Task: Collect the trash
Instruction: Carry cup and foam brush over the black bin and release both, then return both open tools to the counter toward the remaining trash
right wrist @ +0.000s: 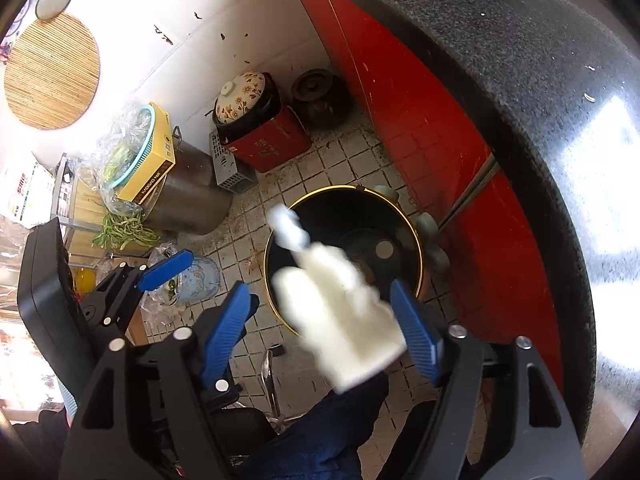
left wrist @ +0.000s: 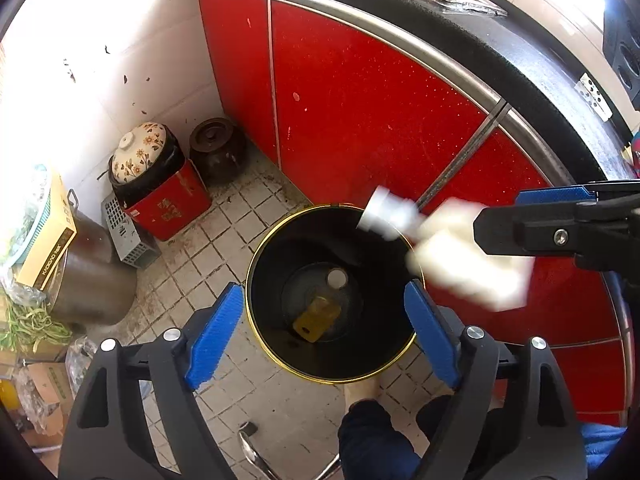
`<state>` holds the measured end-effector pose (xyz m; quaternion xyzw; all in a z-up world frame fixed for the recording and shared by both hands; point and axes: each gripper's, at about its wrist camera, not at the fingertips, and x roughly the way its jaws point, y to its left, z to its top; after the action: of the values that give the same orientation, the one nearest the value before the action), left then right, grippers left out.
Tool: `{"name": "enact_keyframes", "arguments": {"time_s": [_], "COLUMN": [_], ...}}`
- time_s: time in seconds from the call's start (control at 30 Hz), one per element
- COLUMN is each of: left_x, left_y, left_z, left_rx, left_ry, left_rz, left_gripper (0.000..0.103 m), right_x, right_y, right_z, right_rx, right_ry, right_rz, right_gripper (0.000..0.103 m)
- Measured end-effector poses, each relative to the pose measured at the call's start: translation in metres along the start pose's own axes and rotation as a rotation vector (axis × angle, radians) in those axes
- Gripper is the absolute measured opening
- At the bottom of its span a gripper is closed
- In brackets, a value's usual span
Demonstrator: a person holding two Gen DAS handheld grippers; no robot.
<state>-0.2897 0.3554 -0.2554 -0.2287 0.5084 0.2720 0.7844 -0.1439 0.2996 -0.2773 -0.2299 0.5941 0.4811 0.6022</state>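
A black bin with a gold rim stands on the tiled floor by the red cabinet; it also shows in the right wrist view. A yellow piece of trash lies at its bottom. A white plastic bottle, blurred by motion, is in the air over the bin's right rim. In the right wrist view the bottle is between the spread blue fingers, apart from the left one. My right gripper is open. My left gripper is open and empty above the bin.
Red cabinet doors and a black countertop stand behind the bin. A floral-lidded pot on a red box, a dark jar and a metal pot sit at the left wall. My leg is below.
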Motion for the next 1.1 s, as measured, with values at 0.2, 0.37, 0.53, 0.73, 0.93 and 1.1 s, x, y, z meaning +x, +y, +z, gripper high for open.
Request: {"name": "enact_keyframes", "arguments": {"time_s": [0.2,0.37,0.53,0.73,0.93,1.1], "left_x": [-0.010,-0.031,-0.065,-0.095,-0.119,-0.135], "left_y": [0.000,-0.010,-0.044,-0.134,-0.267,-0.365], "left_z": [-0.003,-0.003,0.006,0.029,0.049,0.048], "left_rx": [-0.006,0.002,0.074,0.251,0.508,0.654], "left_ry": [-0.006,-0.022,-0.051,-0.109,-0.174,-0.207], "left_rz": [0.012,0.054,0.062,-0.075,-0.240,-0.344], "left_gripper": [0.081,0.095,0.096,0.096,0.096,0.096], "right_x": [-0.010,-0.041,-0.115,-0.219,-0.308,-0.364], "right_y": [0.004,0.001,-0.023,-0.092,-0.179,-0.239], "right_z": [0.001,-0.005,-0.026,-0.074,-0.154,-0.234], "right_rx": [-0.008,-0.007,-0.003,0.119,0.366,0.587], "right_ry": [-0.020,-0.064,-0.202,-0.392,-0.517,-0.586], "right_rz": [0.009,0.015,-0.032,-0.165,-0.354,-0.436], "right_gripper": [0.079,0.084,0.089,0.089,0.089,0.090]}}
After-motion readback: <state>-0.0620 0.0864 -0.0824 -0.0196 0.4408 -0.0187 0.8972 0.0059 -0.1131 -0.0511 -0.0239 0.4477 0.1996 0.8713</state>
